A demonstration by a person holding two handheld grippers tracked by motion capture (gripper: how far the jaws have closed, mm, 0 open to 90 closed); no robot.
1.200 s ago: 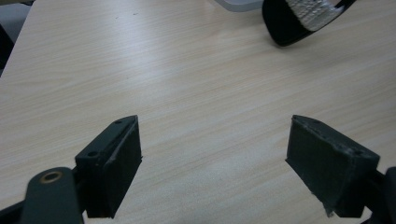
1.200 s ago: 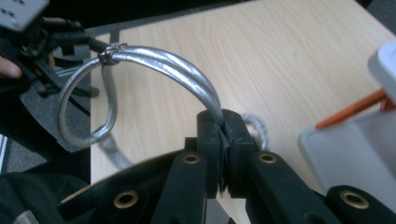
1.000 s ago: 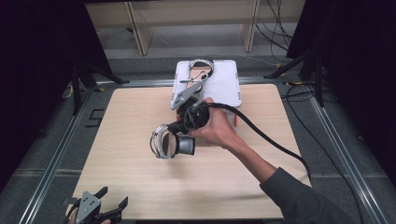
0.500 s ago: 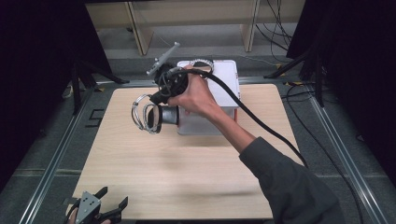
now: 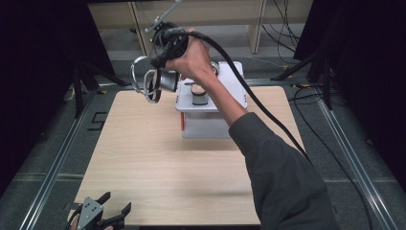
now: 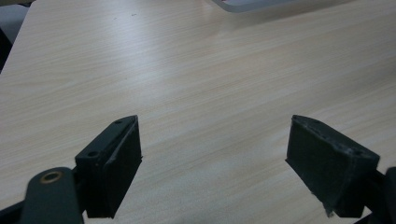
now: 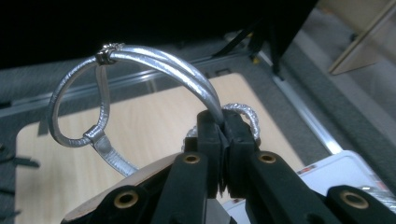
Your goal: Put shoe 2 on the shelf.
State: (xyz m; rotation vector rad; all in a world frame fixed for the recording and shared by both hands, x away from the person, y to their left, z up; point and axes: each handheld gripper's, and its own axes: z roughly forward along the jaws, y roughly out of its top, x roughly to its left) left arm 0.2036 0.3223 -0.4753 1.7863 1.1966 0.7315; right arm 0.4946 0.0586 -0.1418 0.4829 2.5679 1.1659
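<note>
Gripping silver sandal (image 7: 140, 60) aloft — right gripper (image 7: 223, 135), arm outstretched

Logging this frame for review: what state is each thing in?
Right gripper: shut on the silver sandal's strap.
Silver sandal: lifted, hanging clear of the table.
Left gripper: open, nothing between its jaws.
White box: on the table, another sandal on top.

Box (image 5: 210, 122) on the table (image 5: 158, 163) at its far edge, sandal (image 5: 146, 84) held above the table left of the box, left gripper (image 5: 103, 218) at the near left corner
</note>
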